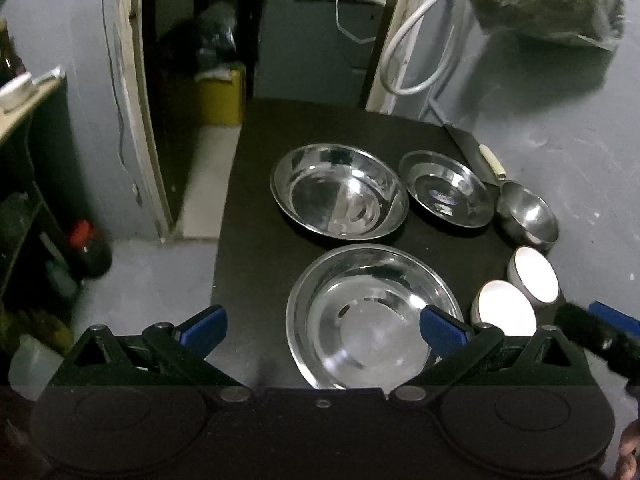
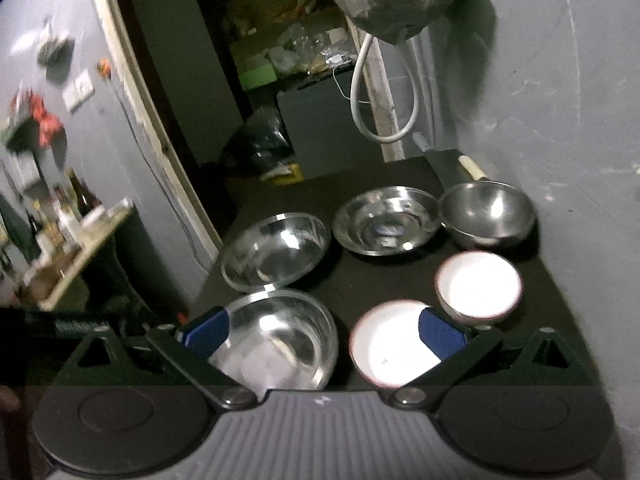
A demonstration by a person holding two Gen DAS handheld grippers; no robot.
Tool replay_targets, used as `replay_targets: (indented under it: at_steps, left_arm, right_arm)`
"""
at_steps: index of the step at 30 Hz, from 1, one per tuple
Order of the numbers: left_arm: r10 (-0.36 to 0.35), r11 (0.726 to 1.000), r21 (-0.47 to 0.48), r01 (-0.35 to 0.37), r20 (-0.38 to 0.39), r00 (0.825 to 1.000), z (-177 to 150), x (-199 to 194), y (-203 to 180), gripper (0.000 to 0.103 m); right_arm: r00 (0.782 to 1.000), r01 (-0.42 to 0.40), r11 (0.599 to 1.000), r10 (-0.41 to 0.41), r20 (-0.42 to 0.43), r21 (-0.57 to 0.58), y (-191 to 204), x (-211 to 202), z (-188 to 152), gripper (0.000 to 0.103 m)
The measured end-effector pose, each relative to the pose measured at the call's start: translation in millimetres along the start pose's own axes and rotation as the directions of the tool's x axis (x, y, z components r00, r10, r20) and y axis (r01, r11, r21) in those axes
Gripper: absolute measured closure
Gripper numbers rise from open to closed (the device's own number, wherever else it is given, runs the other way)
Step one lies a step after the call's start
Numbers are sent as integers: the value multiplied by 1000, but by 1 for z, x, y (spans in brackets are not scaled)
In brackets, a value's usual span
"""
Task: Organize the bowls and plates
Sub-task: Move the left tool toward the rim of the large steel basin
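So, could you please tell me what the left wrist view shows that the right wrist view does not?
Only the left wrist view shows a red-capped dark bottle on the floor and a yellow container in the doorway. Only the right wrist view shows a wall switch and a cluttered shelf. Both share the black table, three steel plates, one steel bowl, two white bowls, and open tools.

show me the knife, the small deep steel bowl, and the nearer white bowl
knife (image 1: 493, 162), left wrist view, on its pale handle
small deep steel bowl (image 2: 488, 212), right wrist view, inside wall
nearer white bowl (image 2: 386, 346), right wrist view, white inside
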State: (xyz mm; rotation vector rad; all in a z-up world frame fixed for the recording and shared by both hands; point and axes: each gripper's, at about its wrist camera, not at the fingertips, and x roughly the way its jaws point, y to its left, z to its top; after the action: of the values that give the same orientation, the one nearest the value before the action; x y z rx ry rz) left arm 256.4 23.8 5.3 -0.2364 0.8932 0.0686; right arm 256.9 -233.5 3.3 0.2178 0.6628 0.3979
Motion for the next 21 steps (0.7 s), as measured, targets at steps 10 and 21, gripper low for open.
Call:
replay_targets:
  at_steps: [10, 21]
  left_arm:
    - [26, 999, -46, -26, -18, 1000, 44, 26, 28, 1]
    - [-55, 991, -123, 46, -70, 996, 101, 108, 67, 1]
  right_arm:
    - [994, -93, 992, 98, -52, 89, -12, 54, 39, 0]
    - [988, -91, 993, 99, -118, 74, 5, 119, 63, 0]
